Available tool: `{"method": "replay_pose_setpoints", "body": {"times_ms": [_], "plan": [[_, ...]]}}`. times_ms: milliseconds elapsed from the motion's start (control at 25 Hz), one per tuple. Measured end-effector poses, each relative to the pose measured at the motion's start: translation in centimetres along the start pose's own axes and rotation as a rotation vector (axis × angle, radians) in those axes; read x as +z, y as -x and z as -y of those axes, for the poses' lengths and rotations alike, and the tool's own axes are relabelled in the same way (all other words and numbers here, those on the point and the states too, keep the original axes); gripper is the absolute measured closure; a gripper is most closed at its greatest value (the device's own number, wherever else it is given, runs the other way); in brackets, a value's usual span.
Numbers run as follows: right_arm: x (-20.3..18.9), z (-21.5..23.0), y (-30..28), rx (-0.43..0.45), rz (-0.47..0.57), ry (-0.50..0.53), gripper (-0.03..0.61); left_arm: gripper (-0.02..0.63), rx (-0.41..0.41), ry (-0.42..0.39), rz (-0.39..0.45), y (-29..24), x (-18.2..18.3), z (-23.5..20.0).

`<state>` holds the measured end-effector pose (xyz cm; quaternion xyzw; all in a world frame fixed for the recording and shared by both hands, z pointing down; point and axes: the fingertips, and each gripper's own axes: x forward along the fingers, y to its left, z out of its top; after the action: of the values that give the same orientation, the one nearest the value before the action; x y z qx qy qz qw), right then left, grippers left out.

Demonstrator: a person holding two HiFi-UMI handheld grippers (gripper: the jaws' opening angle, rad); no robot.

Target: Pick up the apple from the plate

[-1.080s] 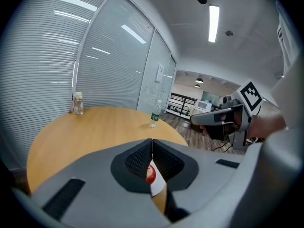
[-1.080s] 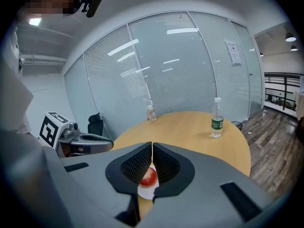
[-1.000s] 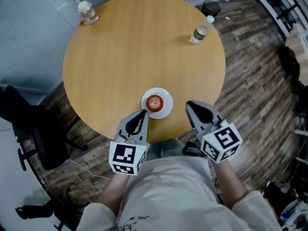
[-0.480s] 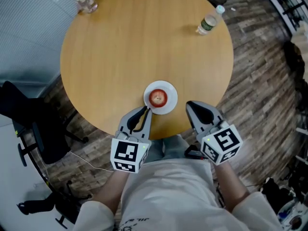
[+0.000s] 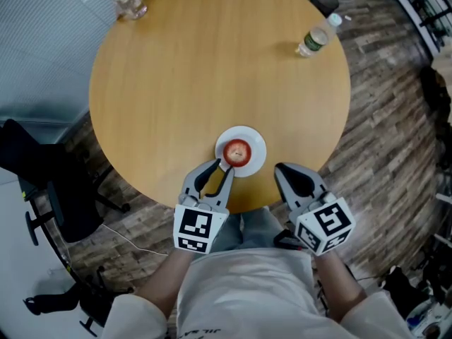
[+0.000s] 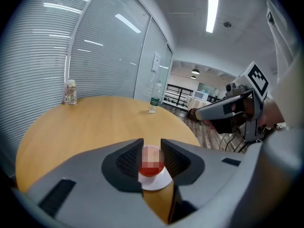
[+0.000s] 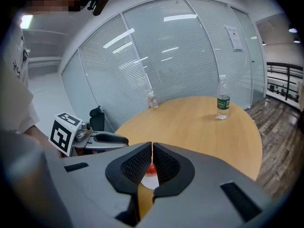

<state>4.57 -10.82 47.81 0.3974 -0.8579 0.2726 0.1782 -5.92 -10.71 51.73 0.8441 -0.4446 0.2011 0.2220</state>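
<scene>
Left gripper [image 5: 220,167]: fingers [image 6: 121,160] opening, empty, aimed at the apple [image 5: 236,150] just ahead (no contact yet). Right gripper [image 5: 281,169]: fingers together, idle. Apple sits on its plate [image 5: 258,141] near the bench [image 5: 212,62] edge; grasp and lift both left to do.

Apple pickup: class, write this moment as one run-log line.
stage: approach | left gripper: jaws opening, aimed at apple, not gripping | apple: on plate | plate: near table edge | right gripper: shut, empty

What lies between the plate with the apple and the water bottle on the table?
Nothing: the head view shows only bare wooden table between the plate and the bottle.
</scene>
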Motion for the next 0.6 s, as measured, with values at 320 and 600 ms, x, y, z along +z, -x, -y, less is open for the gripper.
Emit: {"method": "replay_pose_setpoints", "body": {"times_ms": [320, 600], "plan": [[-1.3, 0.4, -0.1, -0.006, -0.026, -0.027, 0.547, 0.366, -0.033, 0.004, -0.085, -2.3, -2.9, -0.2], [-2.4, 0.6, -0.3, -0.004, -0.049, -0.045, 0.547, 0.29, -0.048, 0.023, -0.164, -4.3, -4.9, -0.2]]}}
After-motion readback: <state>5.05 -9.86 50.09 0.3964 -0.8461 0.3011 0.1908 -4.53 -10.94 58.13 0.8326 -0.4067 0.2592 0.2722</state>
